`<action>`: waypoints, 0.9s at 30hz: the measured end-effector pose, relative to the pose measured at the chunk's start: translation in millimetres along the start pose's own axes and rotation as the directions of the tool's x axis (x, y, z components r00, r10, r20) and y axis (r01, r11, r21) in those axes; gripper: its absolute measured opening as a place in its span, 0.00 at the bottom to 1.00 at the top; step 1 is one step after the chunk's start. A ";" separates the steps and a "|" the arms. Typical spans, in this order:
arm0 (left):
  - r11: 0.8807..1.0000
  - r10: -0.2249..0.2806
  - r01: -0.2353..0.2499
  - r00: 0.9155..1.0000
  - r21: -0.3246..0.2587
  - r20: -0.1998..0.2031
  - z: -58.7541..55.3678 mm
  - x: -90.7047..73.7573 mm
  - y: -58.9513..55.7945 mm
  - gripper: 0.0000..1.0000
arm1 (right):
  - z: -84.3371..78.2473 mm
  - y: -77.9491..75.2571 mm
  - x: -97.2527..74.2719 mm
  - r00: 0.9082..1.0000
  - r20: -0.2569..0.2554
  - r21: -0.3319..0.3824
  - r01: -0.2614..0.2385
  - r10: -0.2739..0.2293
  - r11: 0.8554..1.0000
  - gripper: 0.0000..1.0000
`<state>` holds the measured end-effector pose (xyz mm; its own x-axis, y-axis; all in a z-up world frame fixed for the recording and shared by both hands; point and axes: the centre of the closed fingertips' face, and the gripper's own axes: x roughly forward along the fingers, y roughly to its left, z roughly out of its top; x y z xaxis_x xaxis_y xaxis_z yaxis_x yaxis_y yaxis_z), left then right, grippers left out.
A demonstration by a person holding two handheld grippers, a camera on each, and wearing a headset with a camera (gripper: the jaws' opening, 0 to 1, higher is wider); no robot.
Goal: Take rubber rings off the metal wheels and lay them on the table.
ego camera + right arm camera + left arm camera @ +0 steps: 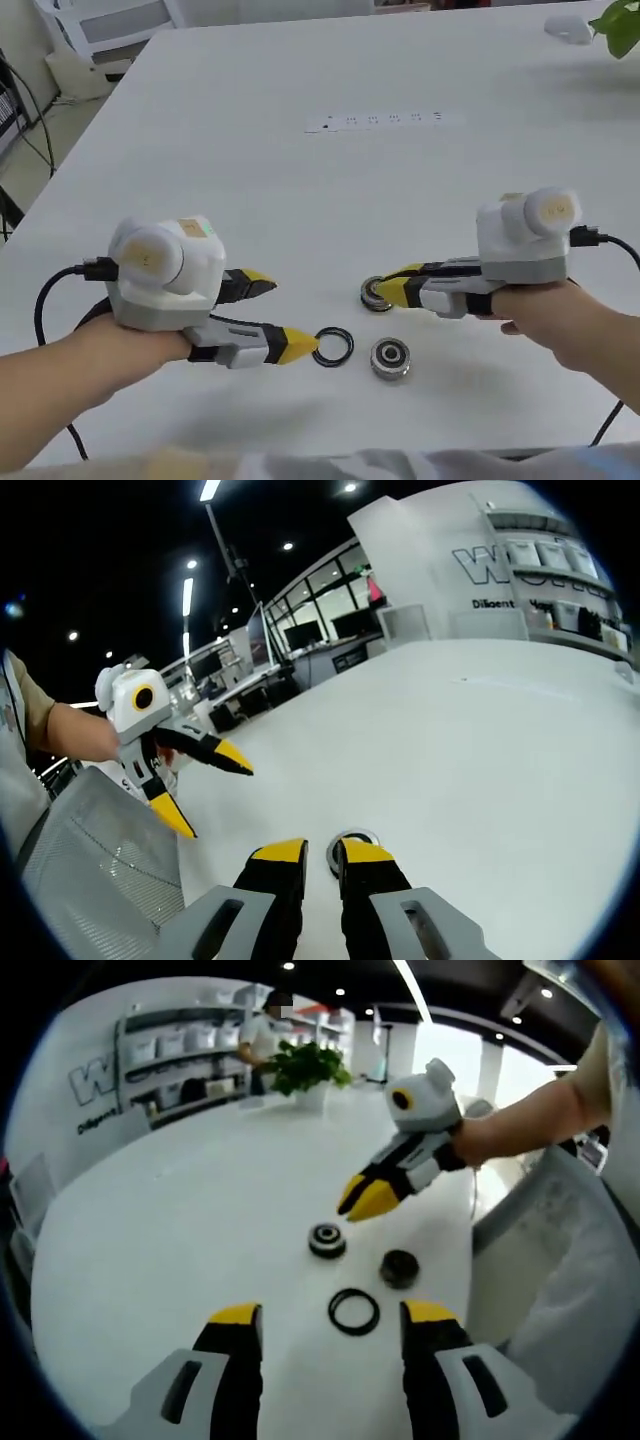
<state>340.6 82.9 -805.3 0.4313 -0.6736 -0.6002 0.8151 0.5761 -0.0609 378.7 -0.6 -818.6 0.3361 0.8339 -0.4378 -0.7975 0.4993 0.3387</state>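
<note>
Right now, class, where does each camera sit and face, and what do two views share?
Head view: on headset, down at the table; forearms, left hand-held gripper, right hand-held gripper.
Left gripper view: along its open jaws toward the rubber ring.
Right gripper view: along its jaws toward a wheel.
Shared: head and left gripper views show that ring.

White table (300, 200) bears two wheels (390, 357), one ring (333, 346).
</note>
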 end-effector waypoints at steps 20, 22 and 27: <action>0.998 -0.030 0.030 0.999 0.054 0.009 19.9 34.7 4.4 0.50 | -19.6 -11.7 -7.7 0.999 -0.033 -0.014 0.039 -0.040 0.999 0.11; 0.998 -0.033 0.032 0.999 0.053 0.007 19.4 39.0 3.8 0.49 | -23.5 -13.5 -6.7 0.998 -0.039 -0.016 0.039 -0.040 0.999 0.11; 0.998 -0.031 0.030 0.999 0.049 0.013 21.8 49.1 3.7 0.48 | -30.9 -16.8 -3.5 0.998 -0.043 -0.028 0.046 -0.047 0.999 0.13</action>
<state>373.2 41.9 -817.6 0.4112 -0.6970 -0.5874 0.8455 0.5325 -0.0400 375.5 -19.1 -848.5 0.3515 0.7987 -0.4884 -0.7952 0.5300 0.2945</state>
